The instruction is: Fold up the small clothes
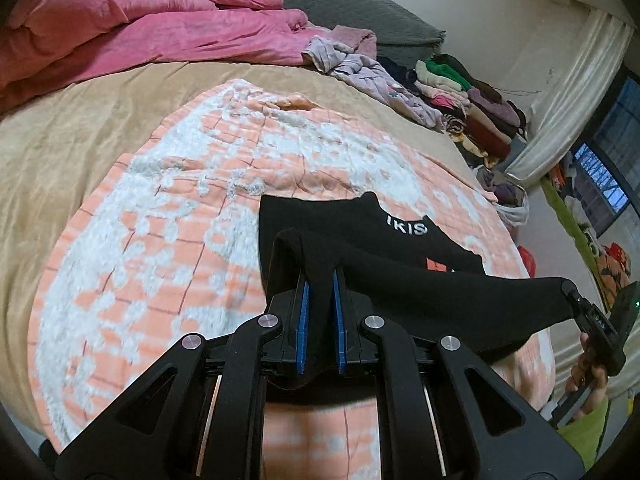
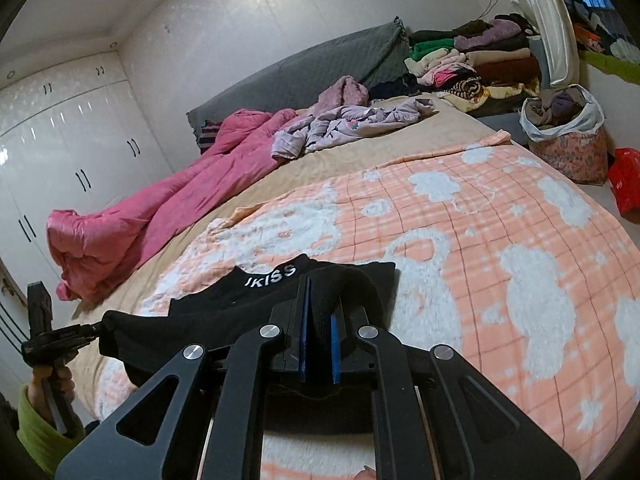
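A small black garment (image 1: 400, 256) with white letters on its band lies on the orange-and-white blanket (image 1: 168, 208), its near edge lifted between the two grippers. My left gripper (image 1: 320, 280) is shut on the garment's left corner, black cloth pinched between the blue pads. The right gripper (image 1: 570, 294) shows at the right edge, holding the other corner. In the right wrist view the black garment (image 2: 248, 300) stretches leftward, my right gripper (image 2: 320, 300) is shut on a fold of it, and the left gripper (image 2: 100, 326) grips the far end, held by a hand in a green sleeve.
A crumpled pink quilt (image 1: 132, 28) and a lilac garment (image 2: 352, 124) lie at the bed's far side. Stacked folded clothes (image 2: 480, 60) sit by the grey headboard (image 2: 304, 76). A cloth-filled basket (image 2: 568, 136) stands beside the bed. White wardrobes (image 2: 60, 140) line the wall.
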Tool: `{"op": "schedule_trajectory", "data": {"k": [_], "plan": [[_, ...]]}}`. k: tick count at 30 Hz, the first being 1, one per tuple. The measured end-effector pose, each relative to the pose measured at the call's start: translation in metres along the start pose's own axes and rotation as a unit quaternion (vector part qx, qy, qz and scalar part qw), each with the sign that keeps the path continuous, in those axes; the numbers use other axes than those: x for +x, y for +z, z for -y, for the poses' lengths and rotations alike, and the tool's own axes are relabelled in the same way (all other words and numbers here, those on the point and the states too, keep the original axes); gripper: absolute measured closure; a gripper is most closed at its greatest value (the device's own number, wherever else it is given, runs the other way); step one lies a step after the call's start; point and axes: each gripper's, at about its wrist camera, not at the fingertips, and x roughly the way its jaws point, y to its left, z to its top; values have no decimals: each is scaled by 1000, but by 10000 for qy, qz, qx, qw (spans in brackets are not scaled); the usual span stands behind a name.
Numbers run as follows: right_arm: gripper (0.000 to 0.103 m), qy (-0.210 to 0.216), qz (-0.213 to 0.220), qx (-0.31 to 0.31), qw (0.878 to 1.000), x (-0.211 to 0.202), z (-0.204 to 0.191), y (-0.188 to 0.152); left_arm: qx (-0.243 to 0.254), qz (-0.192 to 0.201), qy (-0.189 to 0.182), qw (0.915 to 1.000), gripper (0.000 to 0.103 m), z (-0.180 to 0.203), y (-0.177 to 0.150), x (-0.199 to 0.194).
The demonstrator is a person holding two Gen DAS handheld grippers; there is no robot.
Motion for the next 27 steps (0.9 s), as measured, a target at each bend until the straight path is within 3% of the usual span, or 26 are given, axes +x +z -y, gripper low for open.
{"op": "schedule_trajectory", "data": {"k": [8, 16, 19, 20, 21, 25, 27], "plan": [[96, -161, -187, 142, 9996, 37, 14, 13, -191, -121, 98, 9997, 99, -9, 14, 31], [92, -500, -643, 407, 9958, 85, 35, -6, -254, -241, 357, 9987, 95, -18, 14, 67], [68, -555, -662, 513, 9949, 88, 41, -12, -191, -128, 479, 9986, 89, -21, 13, 65], [45, -644, -628, 535, 9945, 86, 43, -14, -233, -111, 469, 9986, 86, -24, 12, 61], [41, -722, -559, 543, 9943, 83, 44, -15, -236, -70, 470, 9986, 85, -25, 12, 58], [41, -764, -304, 451, 9956, 65, 43, -20, -62, 171, 636, 9978, 83, -21, 8, 42], [41, -832, -213, 260, 9960, 55, 36, -24, 53, 300, 667, 9973, 77, -15, 3, 32]]}}
